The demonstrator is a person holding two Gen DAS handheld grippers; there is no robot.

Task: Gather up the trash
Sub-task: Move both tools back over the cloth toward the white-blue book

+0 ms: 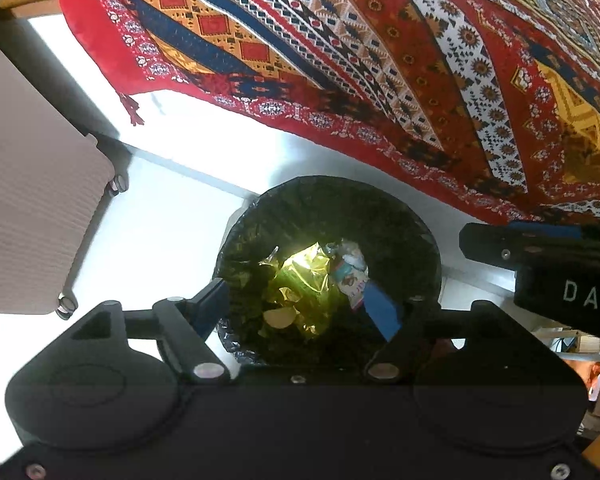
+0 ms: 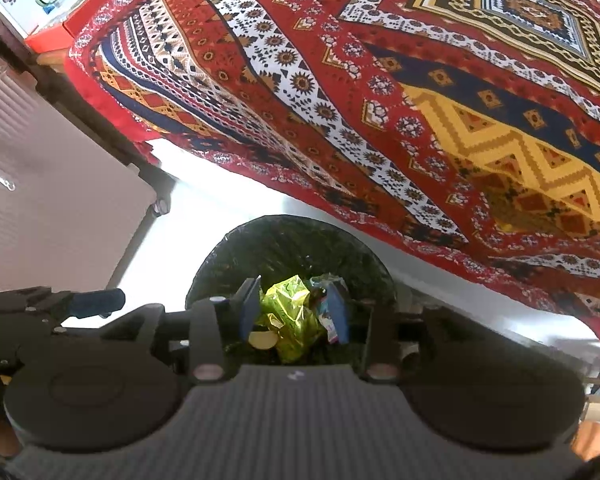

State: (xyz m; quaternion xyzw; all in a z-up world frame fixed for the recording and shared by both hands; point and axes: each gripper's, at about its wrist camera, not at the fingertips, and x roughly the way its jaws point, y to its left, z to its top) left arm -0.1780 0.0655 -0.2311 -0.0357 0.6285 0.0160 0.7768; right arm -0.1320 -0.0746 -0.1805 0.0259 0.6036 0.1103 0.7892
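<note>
A round bin with a black liner (image 1: 324, 204) stands on the pale floor, straight below both grippers. In it lie a crumpled yellow-green wrapper (image 1: 300, 276), a white printed wrapper (image 1: 350, 272) and a pale round piece (image 1: 278, 316). My left gripper (image 1: 300, 308) hangs open over the bin mouth, nothing between its blue-padded fingers. The right gripper's body (image 1: 540, 264) shows at the right edge. In the right wrist view the same bin (image 2: 288, 240) and yellow-green wrapper (image 2: 288, 308) lie below my right gripper (image 2: 294, 310), which is open. The trash rests in the bin beneath its pads.
A red patterned cloth (image 1: 380, 60) hangs over a surface above and right of the bin, its hem close to the rim. A pale ribbed suitcase on small wheels (image 1: 32, 200) stands at the left. White floor (image 1: 160, 240) lies between the two.
</note>
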